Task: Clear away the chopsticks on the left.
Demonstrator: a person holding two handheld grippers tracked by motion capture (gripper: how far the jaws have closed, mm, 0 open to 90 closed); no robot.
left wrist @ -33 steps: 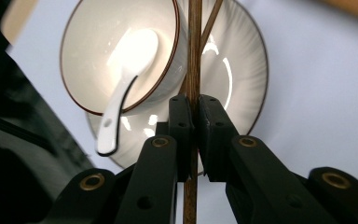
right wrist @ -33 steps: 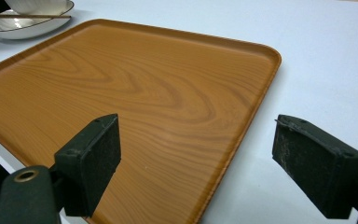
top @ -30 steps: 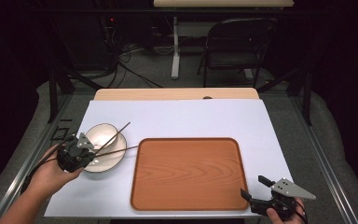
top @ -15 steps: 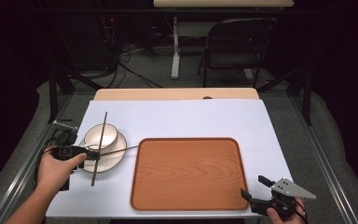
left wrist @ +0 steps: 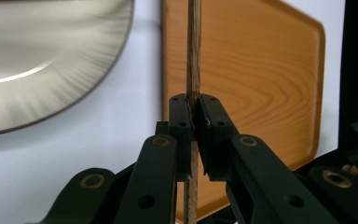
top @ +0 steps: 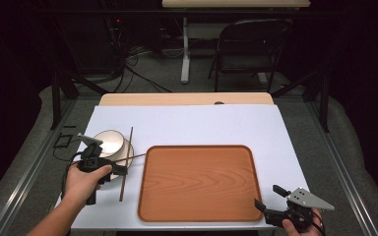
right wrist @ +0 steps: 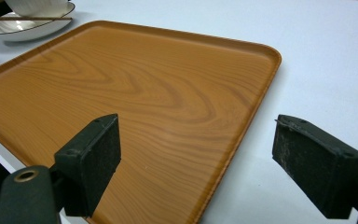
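The chopstick [left wrist: 194,56], pinched mid-length by the left gripper [left wrist: 194,122], could pivot or slip loose; right gripper [right wrist: 209,163] jaws gape idle.

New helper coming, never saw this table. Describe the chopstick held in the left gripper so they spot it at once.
Start at the big wooden tray on the white table. Just off its left edge sits a pale bowl on a plate. Two thin brown sticks are there: the held chopstick runs away from the person, pinched by the left gripper; the other chopstick lies crosswise.
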